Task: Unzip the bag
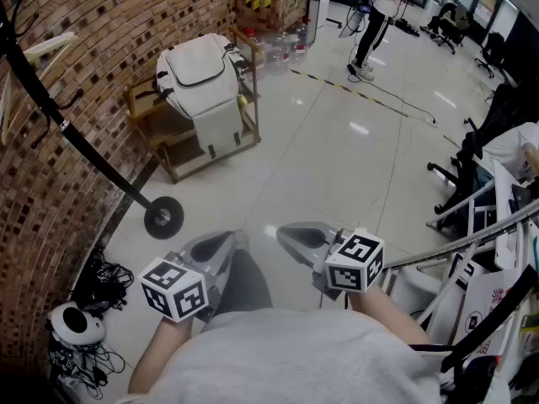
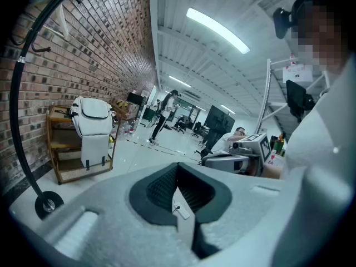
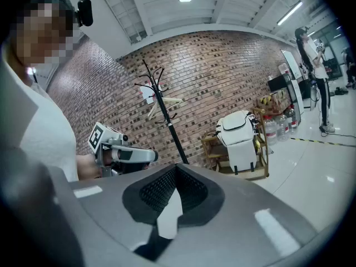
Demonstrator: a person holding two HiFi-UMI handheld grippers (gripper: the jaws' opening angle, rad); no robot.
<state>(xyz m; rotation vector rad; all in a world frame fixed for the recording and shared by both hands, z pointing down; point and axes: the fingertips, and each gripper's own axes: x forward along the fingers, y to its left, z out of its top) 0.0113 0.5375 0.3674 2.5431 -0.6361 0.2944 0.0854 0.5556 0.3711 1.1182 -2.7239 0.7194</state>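
Note:
The bag is a white backpack (image 1: 200, 76) standing upright on a low wooden shelf (image 1: 181, 154) against the brick wall, well ahead of me on the left. It also shows in the left gripper view as the backpack (image 2: 92, 122) and in the right gripper view as the backpack (image 3: 238, 132). My left gripper (image 1: 229, 241) and right gripper (image 1: 290, 234) are held close to my body, side by side, far short of the bag. Both are shut with nothing between their jaws, as the left gripper (image 2: 177, 170) and right gripper (image 3: 177, 171) show in their own views.
A black coat stand leans across the left, with its round base (image 1: 162, 217) on the floor between me and the shelf. Cardboard boxes (image 1: 269, 5) and water bottles (image 1: 286, 47) sit beyond the shelf. A person (image 1: 375, 19) stands far back. Chairs and frames (image 1: 484, 200) crowd the right.

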